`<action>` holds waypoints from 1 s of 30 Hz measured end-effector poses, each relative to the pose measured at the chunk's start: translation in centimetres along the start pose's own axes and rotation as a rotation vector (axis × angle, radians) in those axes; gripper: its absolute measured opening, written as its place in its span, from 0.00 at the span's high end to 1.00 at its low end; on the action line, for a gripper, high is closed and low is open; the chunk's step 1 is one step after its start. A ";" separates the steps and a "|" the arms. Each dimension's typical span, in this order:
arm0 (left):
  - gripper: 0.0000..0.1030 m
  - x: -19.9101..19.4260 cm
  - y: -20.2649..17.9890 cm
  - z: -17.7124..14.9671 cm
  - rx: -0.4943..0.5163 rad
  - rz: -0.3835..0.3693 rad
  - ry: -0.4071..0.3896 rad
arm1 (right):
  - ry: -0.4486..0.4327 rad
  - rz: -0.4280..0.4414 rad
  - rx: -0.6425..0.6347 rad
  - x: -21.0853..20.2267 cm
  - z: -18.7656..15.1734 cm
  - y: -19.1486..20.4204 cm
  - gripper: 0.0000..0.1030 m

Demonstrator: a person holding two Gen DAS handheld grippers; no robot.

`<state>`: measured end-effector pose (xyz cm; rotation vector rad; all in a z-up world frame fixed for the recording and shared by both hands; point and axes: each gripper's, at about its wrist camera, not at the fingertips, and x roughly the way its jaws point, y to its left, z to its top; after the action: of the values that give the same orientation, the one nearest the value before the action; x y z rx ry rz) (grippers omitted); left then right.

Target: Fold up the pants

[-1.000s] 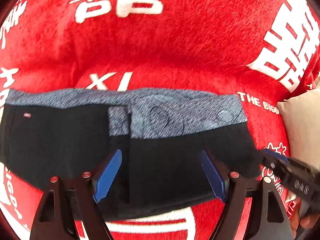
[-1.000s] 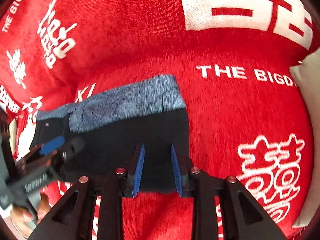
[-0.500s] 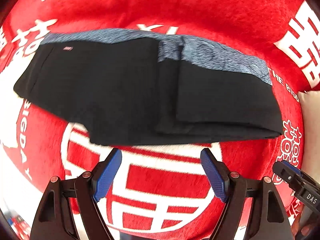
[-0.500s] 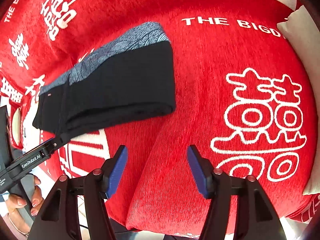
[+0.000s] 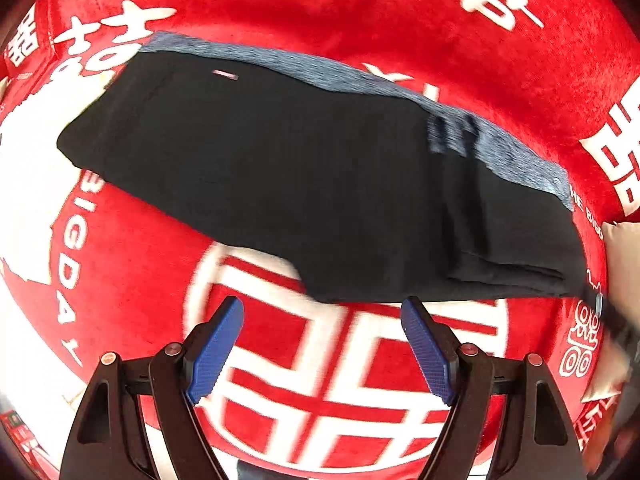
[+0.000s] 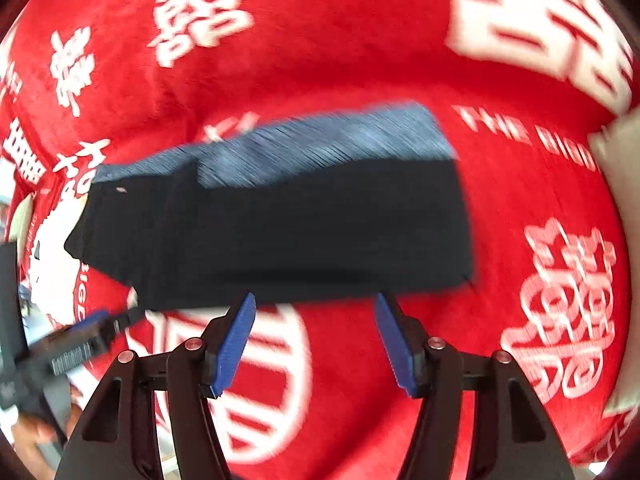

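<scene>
Since the pants [image 5: 304, 184] already lie as a compact black bundle with the grey waistband [image 5: 500, 148] along the far edge, you look close to done with the folding: layered edges show at the right end, and no loose leg trails out. They rest flat on the red cover [image 5: 360, 20] with white lettering. Your left gripper [image 5: 322, 346] stands wide and holds nothing, just short of the near edge; your right gripper [image 6: 316, 346] is likewise spread and free of cloth, though that view is blurred. What may remain, in my judgement, is one more fold or simply squaring the bundle. A pale cushion [image 5: 624, 264] sits beside its right end.
</scene>
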<state>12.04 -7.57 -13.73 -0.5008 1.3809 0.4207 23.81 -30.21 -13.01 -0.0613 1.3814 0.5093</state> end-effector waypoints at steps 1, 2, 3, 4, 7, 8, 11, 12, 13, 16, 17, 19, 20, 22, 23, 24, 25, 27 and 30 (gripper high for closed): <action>0.21 -0.2 0.7 0.1 0.008 -0.003 -0.008 | -0.017 -0.004 -0.018 0.5 1.1 1.4 0.36; 0.21 -0.4 1.3 0.3 0.015 -0.006 -0.017 | -0.037 -0.022 -0.043 1.3 2.4 2.8 0.36; 0.21 -0.6 2.1 0.5 0.024 -0.013 -0.028 | -0.055 -0.048 -0.070 2.3 3.9 4.4 0.36; 0.21 -0.7 2.5 0.7 0.028 -0.017 -0.033 | -0.060 -0.061 -0.082 3.2 4.8 5.5 0.36; 0.21 -0.6 4.1 1.5 0.030 -0.033 -0.054 | -0.043 -0.100 -0.091 6.6 7.9 7.9 0.43; 0.21 -0.5 4.7 1.8 0.025 -0.038 -0.059 | -0.021 -0.123 -0.104 7.8 8.4 8.4 0.55; 0.21 -0.4 6.0 2.6 -0.003 -0.060 -0.067 | 0.043 -0.118 -0.048 9.6 8.6 8.5 0.85; 0.21 -0.5 6.4 2.8 -0.014 -0.070 -0.073 | 0.039 -0.105 -0.040 9.0 8.5 8.3 0.93; 0.21 -0.8 6.8 3.0 -0.022 -0.075 -0.081 | 0.036 -0.077 -0.034 8.4 8.4 8.4 0.93; 0.21 -0.9 7.8 3.6 -0.039 -0.085 -0.103 | 0.035 -0.033 -0.059 7.1 7.8 9.2 0.93; 0.21 -0.7 8.0 3.7 -0.046 -0.082 -0.103 | 0.049 -0.045 -0.089 7.6 7.6 9.8 0.93; 0.21 0.1 8.4 4.0 -0.066 -0.076 -0.088 | 0.086 -0.064 -0.104 9.1 7.4 10.1 0.93; 0.21 0.3 8.6 4.1 -0.074 -0.075 -0.087 | 0.095 -0.070 -0.099 10.0 7.2 10.2 0.93; 0.21 0.6 9.0 4.2 -0.082 -0.063 -0.088 | 0.082 -0.061 -0.093 10.0 7.4 10.3 0.87; 0.21 0.6 9.2 4.2 -0.087 -0.059 -0.087 | 0.082 -0.049 -0.086 9.5 7.4 10.3 0.85; 0.21 0.6 9.3 4.2 -0.090 -0.058 -0.084 | 0.085 -0.031 -0.081 9.0 7.4 10.2 0.80; 0.21 0.5 9.5 4.1 -0.093 -0.057 -0.080 | 0.088 -0.015 -0.078 8.5 7.5 10.1 0.67; 0.21 0.2 9.8 4.1 -0.095 -0.053 -0.083 | 0.061 -0.009 -0.077 6.0 6.8 9.6 0.56; 0.21 -0.1 10.5 3.9 -0.100 -0.044 -0.092 | 0.028 -0.032 -0.090 3.6 5.0 9.2 0.56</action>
<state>9.33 3.29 -14.14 -0.5860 1.2625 0.4726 25.27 -19.21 -13.02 -0.1635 1.3826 0.5456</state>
